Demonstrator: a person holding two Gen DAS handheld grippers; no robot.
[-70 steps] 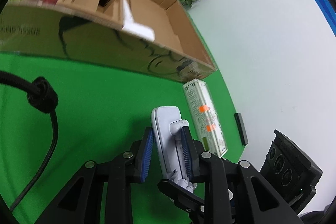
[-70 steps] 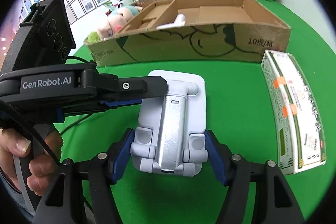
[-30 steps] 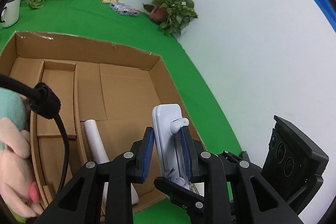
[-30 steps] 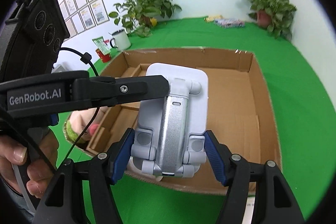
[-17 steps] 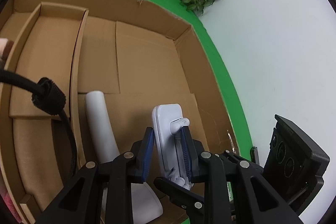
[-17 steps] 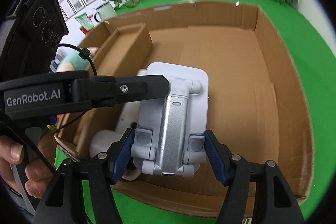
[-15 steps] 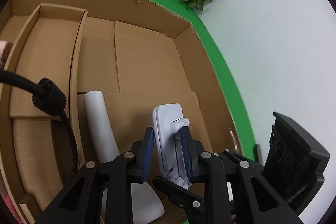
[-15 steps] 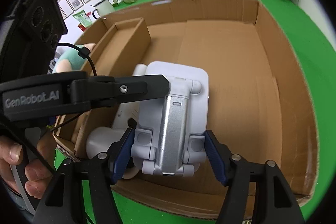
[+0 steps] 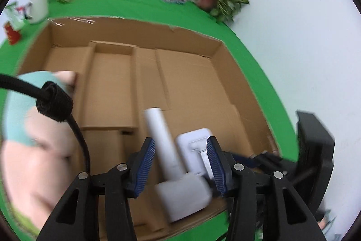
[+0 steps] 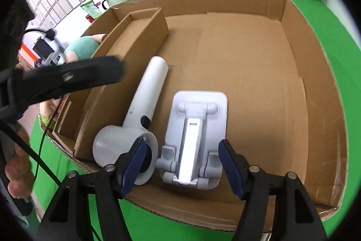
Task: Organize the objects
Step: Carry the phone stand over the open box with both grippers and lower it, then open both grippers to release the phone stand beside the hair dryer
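While the white phone stand (image 10: 196, 141) lies flat on the floor of the cardboard box (image 10: 295, 42), both grippers hover over the box's near edge.

Right wrist view, left to right:
- 9 o'clock: a plush toy (image 10: 83, 49) sits outside the box wall, partly hidden by the left gripper's black body.
- 10 o'clock: a narrow cardboard divider (image 10: 144, 31) runs along the left side of the box.
- 7 o'clock to centre: a white handheld device (image 10: 144, 110) lies just beside the stand; contact between them cannot be confirmed.
- 6 o'clock: the right gripper (image 10: 183, 167) straddles the stand's hinged end. Its jaws are spread and a gap shows at each pad, so the stand is not pinched.

Left wrist view: the left gripper (image 9: 180, 164) has its jaws opening. The handheld device (image 9: 167, 150) and the stand (image 9: 194, 146) appear between the fingers, with neither gripped. This frame is blurred.

Hazards, as a judgement:
- The left pad of the right gripper overlaps the device's round head in this view. Careless withdrawal could snag the head and shift the device.
- The stand lies near the front wall. A sideways drag during retreat could push it against the device or tip it.
- The remaining free floor is at 12 to 3 o'clock.
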